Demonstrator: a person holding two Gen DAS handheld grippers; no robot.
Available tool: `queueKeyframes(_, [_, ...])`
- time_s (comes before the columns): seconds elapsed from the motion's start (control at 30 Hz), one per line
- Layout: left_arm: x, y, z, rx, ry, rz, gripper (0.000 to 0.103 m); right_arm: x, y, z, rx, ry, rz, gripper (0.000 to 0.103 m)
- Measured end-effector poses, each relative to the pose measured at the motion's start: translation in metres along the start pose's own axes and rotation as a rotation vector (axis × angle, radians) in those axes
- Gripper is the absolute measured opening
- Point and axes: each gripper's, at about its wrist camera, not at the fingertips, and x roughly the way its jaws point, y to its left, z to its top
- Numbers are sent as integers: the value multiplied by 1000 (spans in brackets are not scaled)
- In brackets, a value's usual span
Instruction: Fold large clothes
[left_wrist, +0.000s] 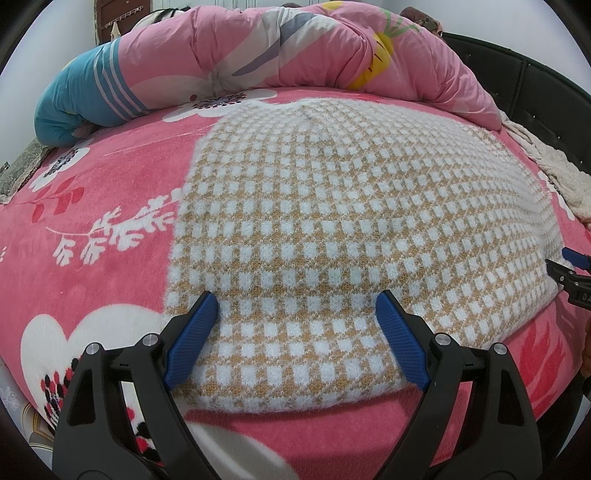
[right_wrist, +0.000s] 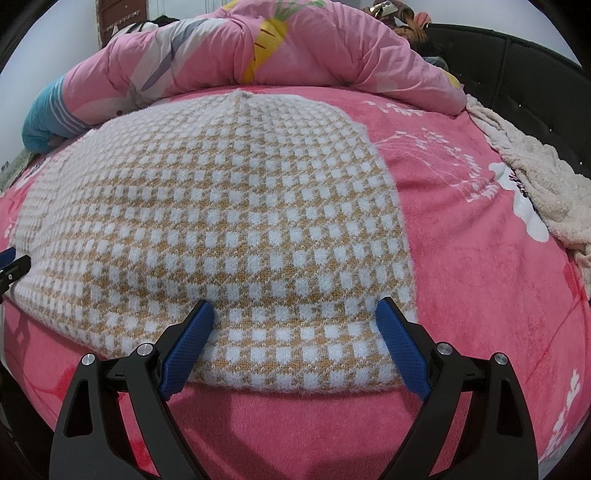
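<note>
So there's a bed with a fuzzy pink fleece blanket (left_wrist: 110, 192) covering it, printed with white flowers and sprigs, and way over on the left a puffy quilt (left_wrist: 258, 59) is lying rolled up along the far edge, teal with pale stripes at its left end and soft pink cotton with a carrot print further right. In the middle the knit sweater (left_wrist: 332, 229) is lying flat on the blanket, a chunky, slightly hairy knit in a tan and white check, folded into a roughly rectangular slab with rounded, fluffy edges. The left gripper (left_wrist: 297, 314) is hovering over the sweater's near left corner with its jaws spread wide and nothing pinched between them; the blue pads (left_wrist: 192, 339) are showing a fine dimpled grip texture on black plastic arms. The right gripper (right_wrist: 295, 321) is doing the same over the near right corner, jaws released and wide apart, with the sweater's hem sitting just under the tips. Off to the right a nubby cream towel-like cloth (right_wrist: 546, 192) is bunching up along the bed's edge, right beside a black padded bed frame (right_wrist: 535, 74).
</note>
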Motion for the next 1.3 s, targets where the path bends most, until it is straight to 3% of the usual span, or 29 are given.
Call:
queueKeyframes(0.27, [0,0,1,2,0,0,84,-28,7,-25,-34,-62,-37,89])
queueKeyframes(0.33, [0,-1,0,2,0,-1,84,-30,3,-34,-16,-38,-18,96])
queueKeyframes(0.4, [0,-1,0,-1,0,0,84,-26,-5,-47,18,14,18,96])
queueKeyframes(0.7, [-6,5,-1,-12,-28,-37,84,-38,-15,-60,68,-7,58,96])
queueKeyframes(0.87, [-41,13,-17,-36,-110,-137,84,-36,-12,-61,78,-5,64,96])
queueKeyframes(1.0, [-71,11,-37,25,-167,-207,84,-36,-13,-60,84,-4,74,96])
queueKeyframes(1.17, [-81,10,-55,46,-145,-263,84,-33,-14,-59,93,-3,82,96])
queueKeyframes(1.3, [-71,19,-64,-22,-106,-314,84,-35,-19,-56,127,4,111,96])
